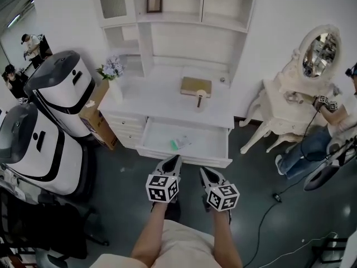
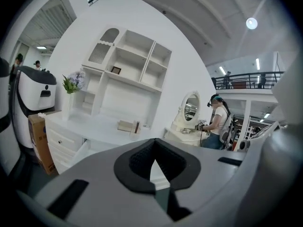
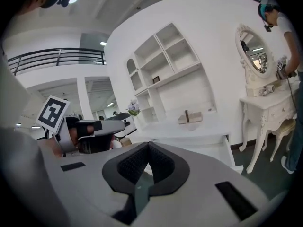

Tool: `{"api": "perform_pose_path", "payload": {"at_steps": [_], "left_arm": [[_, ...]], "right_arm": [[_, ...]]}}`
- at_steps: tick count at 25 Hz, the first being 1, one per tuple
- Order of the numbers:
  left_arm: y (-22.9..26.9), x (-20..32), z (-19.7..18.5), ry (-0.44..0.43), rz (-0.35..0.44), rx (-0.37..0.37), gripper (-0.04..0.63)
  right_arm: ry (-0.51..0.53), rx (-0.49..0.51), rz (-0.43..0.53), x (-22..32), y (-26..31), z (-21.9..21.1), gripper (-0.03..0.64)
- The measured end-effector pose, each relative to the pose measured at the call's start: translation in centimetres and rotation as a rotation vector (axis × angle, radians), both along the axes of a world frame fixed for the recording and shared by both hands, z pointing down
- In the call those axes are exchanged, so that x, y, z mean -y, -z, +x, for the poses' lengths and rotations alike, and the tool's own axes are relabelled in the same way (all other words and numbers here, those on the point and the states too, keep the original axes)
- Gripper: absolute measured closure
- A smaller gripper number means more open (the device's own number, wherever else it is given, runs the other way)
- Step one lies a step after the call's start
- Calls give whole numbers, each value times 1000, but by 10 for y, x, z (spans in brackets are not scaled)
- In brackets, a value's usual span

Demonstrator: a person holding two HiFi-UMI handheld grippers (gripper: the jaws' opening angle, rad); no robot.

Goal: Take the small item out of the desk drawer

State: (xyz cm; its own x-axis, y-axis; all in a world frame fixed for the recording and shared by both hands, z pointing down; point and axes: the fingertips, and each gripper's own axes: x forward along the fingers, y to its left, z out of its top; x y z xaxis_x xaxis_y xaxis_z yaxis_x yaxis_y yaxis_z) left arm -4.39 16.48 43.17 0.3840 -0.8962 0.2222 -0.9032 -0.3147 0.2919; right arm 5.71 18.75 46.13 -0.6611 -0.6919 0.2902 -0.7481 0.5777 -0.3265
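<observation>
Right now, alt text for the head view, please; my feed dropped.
The drawer of the white desk stands open with a small greenish item lying inside. Just in front of it, the left claw and right claw hover shut and empty.

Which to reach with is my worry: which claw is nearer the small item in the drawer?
Left. The left claw hangs just before the drawer front, almost in line with the item; the right claw is farther back and off to its right.

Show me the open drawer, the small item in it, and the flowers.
drawer (image 1: 209,141), head view, bare floor inside.
small item (image 1: 179,144), head view, its middle.
flowers (image 1: 112,67), head view, the blooms.
</observation>
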Motion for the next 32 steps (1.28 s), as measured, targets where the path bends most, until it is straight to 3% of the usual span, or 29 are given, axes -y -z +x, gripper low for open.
{"api": "perform_pose_path", "payload": {"at_steps": [9, 17, 21, 32], "left_arm": [[-7, 119, -41, -30, -30, 58, 580], [-28, 203, -68, -63, -69, 53, 580], [-35, 225, -85, -56, -95, 20, 580], [-82, 246, -92, -62, -189, 59, 580]], "right_arm": [[-27, 35, -43, 118, -12, -36, 592], [-46, 14, -93, 200, -33, -65, 592], [-44, -29, -128, 218, -46, -73, 592], [-52, -113, -190, 246, -83, -60, 592]]}}
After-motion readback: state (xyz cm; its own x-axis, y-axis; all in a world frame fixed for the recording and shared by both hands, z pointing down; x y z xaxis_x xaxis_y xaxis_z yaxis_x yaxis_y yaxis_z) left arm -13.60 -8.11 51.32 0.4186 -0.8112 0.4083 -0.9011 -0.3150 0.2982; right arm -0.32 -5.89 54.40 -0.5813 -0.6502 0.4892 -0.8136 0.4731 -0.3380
